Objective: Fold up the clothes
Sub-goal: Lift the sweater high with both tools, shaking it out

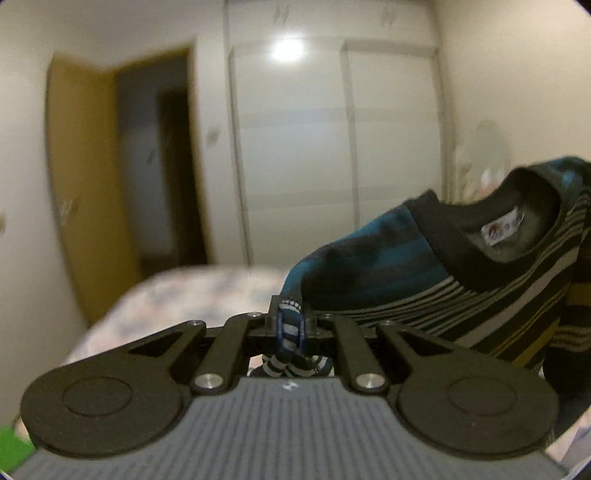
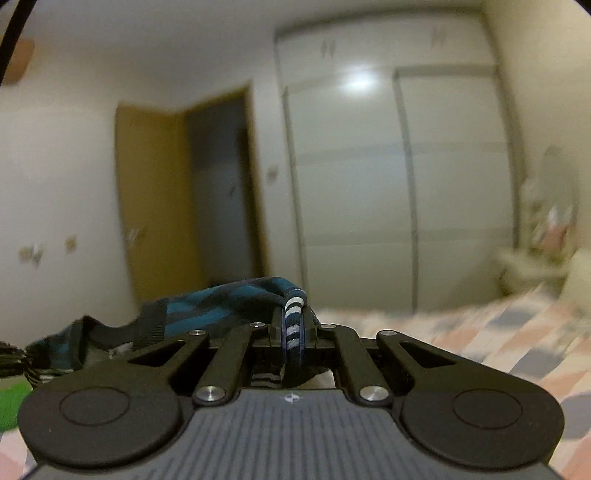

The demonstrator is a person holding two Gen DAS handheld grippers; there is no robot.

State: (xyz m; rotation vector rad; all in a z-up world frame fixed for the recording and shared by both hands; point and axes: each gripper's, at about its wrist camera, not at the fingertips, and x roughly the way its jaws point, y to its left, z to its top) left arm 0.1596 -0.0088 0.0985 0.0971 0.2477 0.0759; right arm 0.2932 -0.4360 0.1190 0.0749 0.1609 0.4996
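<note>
A: Start at the tongs. What is the left gripper [image 1: 290, 326] doing?

B: Its jaws are pressed together on a striped edge of the sweater [image 1: 461, 273], low in the centre of its frame. The cloth bunches between the pads and a bit hangs below them.

A: And the right gripper [image 2: 293, 325]?

B: The same: clamped on a striped fold of that sweater [image 2: 221, 306], at the lower centre of its own view.

A: So where is the garment?

B: Held up in the air between the two, above the bed [image 2: 498, 332]. From the left camera it spreads to the right of the frame; from the right camera it trails off to the left.

A: What does one camera catch that the other misses?

B: The left view shows the open black neckband with a small white label [image 1: 503, 229] inside, plus olive, grey and black stripes. The right view shows mostly teal and dark bands, and far more of the patterned bedcover at lower right. It also shows a dark cable [image 2: 14, 33] at upper left.

A: Counts?

B: One sweater, two grippers, one bed, one open wooden door [image 2: 151, 199], one white wardrobe [image 2: 399, 177] with two large sliding panels. A green patch [image 1: 13, 448] sits at the lower left corner of each view; I can't tell what it is.
</note>
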